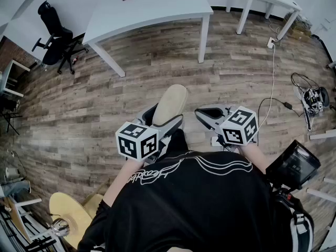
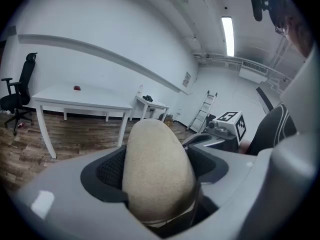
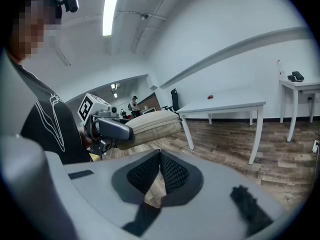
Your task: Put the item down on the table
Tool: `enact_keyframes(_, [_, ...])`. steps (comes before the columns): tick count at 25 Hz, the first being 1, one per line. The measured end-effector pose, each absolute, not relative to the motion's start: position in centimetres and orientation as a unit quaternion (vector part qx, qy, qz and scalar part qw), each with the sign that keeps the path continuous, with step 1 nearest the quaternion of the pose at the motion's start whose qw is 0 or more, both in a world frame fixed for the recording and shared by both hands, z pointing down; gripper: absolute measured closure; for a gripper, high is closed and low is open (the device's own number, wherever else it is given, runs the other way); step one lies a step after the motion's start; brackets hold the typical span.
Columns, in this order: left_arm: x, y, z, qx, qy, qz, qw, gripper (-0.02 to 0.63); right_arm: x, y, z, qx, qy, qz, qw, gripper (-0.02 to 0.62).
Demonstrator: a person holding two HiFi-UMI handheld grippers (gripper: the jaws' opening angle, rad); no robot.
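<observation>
- The beige item (image 1: 170, 103) has a soft, matt, finely napped surface, like suede or felt cloth.
- The left gripper (image 2: 157, 171) has a smooth grey plastic body with a faint sheen. Its pads (image 2: 110, 174) are black, matt and finely dimpled, like rubber.
- The right gripper (image 3: 160, 156) has the same smooth grey plastic, and its 2 black pads (image 3: 173, 172) carry a knobbly grid texture.
- The floor (image 1: 131, 83) looks like wood planks, grey-brown, grained and matt.
- The white table (image 1: 157, 4) has a smooth, matt top.
- The person's shirt (image 1: 199, 203) is black matt cloth with a white print.
</observation>
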State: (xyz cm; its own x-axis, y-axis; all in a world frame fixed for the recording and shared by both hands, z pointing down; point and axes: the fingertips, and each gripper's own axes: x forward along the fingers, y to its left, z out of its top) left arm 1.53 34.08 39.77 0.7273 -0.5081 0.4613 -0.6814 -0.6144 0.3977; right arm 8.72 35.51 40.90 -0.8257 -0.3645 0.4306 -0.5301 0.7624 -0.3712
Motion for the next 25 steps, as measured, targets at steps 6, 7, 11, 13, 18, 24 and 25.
enact_keyframes(6, [-1.6,21.2,42.1,0.885,-0.321,0.157,0.298,0.216,6.4,22.0,42.7,0.269,-0.912,0.265,0.162,0.589])
enact_keyframes(7, [-2.1,18.9,42.0,0.886,-0.319,0.157,0.297,0.216,5.9,19.5,42.6,0.272,-0.911,0.264,0.161,0.589])
enact_keyframes(11, [-5.0,9.9,41.2,0.890,-0.325,0.166,0.273,0.216,3.8,9.7,41.7,0.289,-0.910,0.255,0.151,0.589])
enact_keyframes(13, [-6.3,5.9,40.8,0.891,-0.329,0.169,0.263,0.216,2.8,5.6,40.8,0.299,-0.911,0.249,0.140,0.589])
enact_keyframes(18, [-7.3,-0.2,40.5,0.895,-0.326,0.153,0.264,0.216,1.7,0.3,40.5,0.312,-0.908,0.251,0.125,0.589])
enact_keyframes(24, [-7.6,-5.3,41.6,0.894,-0.329,0.151,0.266,0.216,1.2,-3.7,42.4,0.307,-0.902,0.272,0.136,0.589])
enact_keyframes(25, [-7.6,-6.3,41.8,0.892,-0.330,0.150,0.269,0.216,1.0,-4.7,42.4,0.302,-0.904,0.271,0.137,0.589])
